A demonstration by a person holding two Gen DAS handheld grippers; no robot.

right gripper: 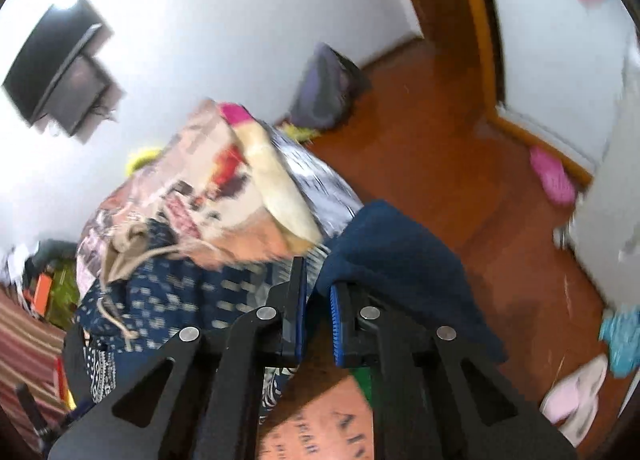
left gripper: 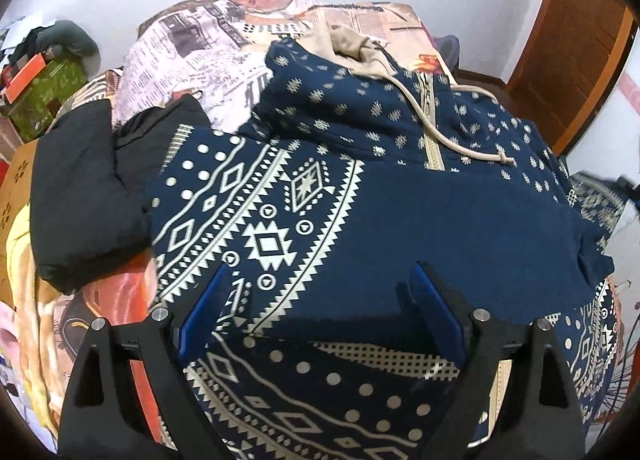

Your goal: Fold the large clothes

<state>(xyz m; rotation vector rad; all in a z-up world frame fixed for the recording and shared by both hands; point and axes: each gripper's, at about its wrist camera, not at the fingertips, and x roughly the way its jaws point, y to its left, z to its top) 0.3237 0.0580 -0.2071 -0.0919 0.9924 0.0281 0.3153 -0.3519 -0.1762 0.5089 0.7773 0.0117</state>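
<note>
One navy hoodie (left gripper: pixel 400 219) lies under the wide-spread left tool (left gripper: pixel 320 312); the right tool (right gripper: pixel 318 300) pinches its sleeve (right gripper: pixel 392 256).

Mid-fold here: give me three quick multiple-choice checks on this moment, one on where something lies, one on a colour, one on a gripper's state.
1. Where does the black garment lie, in the left wrist view?
A. left of the hoodie
B. on top of the hoodie
C. on the floor

2. What colour is the hoodie's drawstring?
A. red
B. beige
C. black

3. How does the left gripper stand?
A. shut on the drawstring
B. shut on the black garment
C. open above the hoodie

Answers:
1 A: it sits on the bed beside the hoodie's patterned edge.
2 B: the cord matches the beige hood lining.
3 C: its blue pads stand wide apart, with nothing pinched between them.
</note>
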